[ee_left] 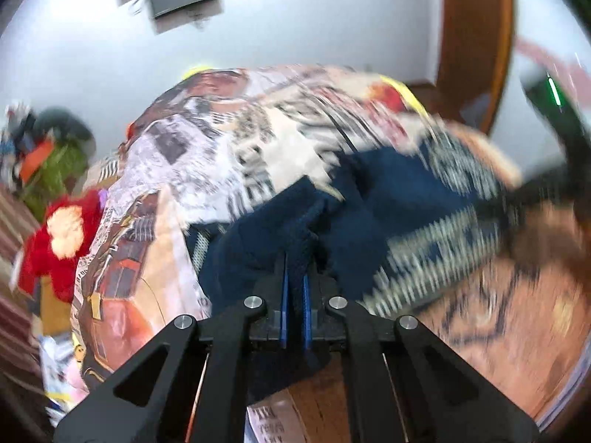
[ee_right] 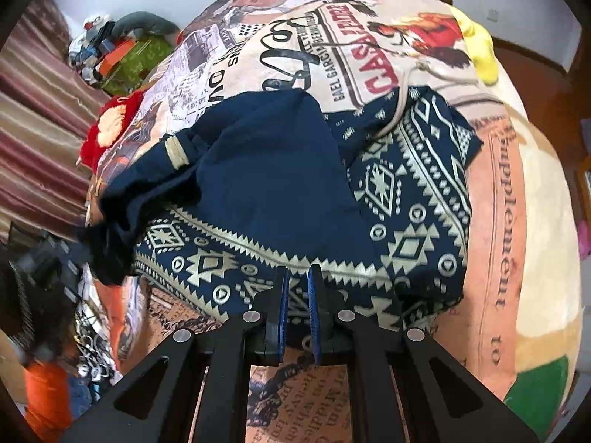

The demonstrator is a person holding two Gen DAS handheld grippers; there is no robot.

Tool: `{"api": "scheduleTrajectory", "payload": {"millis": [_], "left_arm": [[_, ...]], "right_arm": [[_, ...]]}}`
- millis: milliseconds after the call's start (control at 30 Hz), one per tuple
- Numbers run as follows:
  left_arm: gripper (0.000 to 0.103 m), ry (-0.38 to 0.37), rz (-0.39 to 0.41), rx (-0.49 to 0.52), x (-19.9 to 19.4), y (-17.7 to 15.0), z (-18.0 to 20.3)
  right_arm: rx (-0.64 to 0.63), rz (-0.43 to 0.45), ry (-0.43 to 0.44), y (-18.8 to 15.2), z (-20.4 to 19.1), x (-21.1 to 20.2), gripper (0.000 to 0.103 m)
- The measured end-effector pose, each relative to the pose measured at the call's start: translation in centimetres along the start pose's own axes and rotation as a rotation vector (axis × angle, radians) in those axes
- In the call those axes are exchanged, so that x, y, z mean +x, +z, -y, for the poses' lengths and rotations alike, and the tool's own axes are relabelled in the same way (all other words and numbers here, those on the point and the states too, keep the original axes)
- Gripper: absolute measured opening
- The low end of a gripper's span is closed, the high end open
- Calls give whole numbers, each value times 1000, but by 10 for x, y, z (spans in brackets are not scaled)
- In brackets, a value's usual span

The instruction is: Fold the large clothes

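Right now the navy garment (ee_right: 280, 170), a dark blue piece with a cream geometric border, lies spread over the printed bedspread (ee_right: 495, 221), which is covered in newspaper-style lettering and poster pictures. Seen from the right wrist camera, the plain navy part is folded over the patterned part, and a cuff with a cream band (ee_right: 176, 153) sits at the left end of the heap. The right gripper (ee_right: 297, 277) meets the near patterned hem, its blue-padded jaws drawn close with a fold of the cloth pinched between them. In the left wrist camera, the left gripper (ee_left: 294, 277) has its blue pads nearly together with a ridge of plain navy fabric (ee_left: 295, 229) clamped between them; the cloth rises from the pads in a tented fold. That view is blurred, so the fine pattern of the garment's border (ee_left: 436, 243) is smeared into streaks. A red plush toy (ee_left: 61, 232) with a pale face lies at the left edge of the bed, just beside the bedspread, and shows again in the right wrist view as a red shape (ee_right: 110, 129) near striped curtains (ee_right: 40, 140). A yellow soft object (ee_right: 480, 48) rests at the far side of the bedspread. Beyond the bed a green item with clutter piled on it (ee_right: 129, 62) stands against the pale wall (ee_left: 295, 37).
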State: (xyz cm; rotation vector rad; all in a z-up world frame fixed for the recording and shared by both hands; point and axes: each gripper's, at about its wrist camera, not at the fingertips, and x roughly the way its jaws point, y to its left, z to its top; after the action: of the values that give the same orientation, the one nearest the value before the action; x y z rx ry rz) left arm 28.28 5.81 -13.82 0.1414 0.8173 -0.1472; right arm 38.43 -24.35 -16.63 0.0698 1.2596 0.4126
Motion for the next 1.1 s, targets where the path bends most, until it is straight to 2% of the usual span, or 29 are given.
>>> {"api": "scheduleTrajectory", "payload": {"millis": [67,133,267,467,600,667,733,833,867,933,967,1000,1100], "left_arm": [[5,-52,-3,-109,4,18,-28],[5,-64,-15,-190,15,33,-53],[5,-33,-77,-323,54,48,-101],[5,64,-173,-484,121,37,-164],[5,169,-263,-500,156,19,-186],[5,200,-292,-489,161,13,-191],[5,192,-292,-485,155,14,-193],[7,134,-265,-494,132,24,-190],[13,104,-247,-491,121,32,-185],[31,62,-216,-474,105,45,-172],[47,35,-193,-458,95,53,-160],[59,16,-178,-447,88,59,-152],[65,-91,-161,-423,74,79,-115]], "right_arm": [[-10,8,6,4,-1,1,7],[-20,23,22,9,-2,1,7],[-49,64,28,19,-4,2,7],[-86,78,10,33,0,10,7],[-68,56,3,39,8,23,7],[-50,26,4,40,13,34,7],[-47,7,3,38,16,41,7],[-65,3,1,36,16,45,7],[-70,2,-2,37,16,44,7],[-77,-1,-12,37,14,42,7],[-78,-1,-17,36,13,41,7],[-80,1,-20,36,12,39,7],[-79,12,-26,32,11,32,7]]}}
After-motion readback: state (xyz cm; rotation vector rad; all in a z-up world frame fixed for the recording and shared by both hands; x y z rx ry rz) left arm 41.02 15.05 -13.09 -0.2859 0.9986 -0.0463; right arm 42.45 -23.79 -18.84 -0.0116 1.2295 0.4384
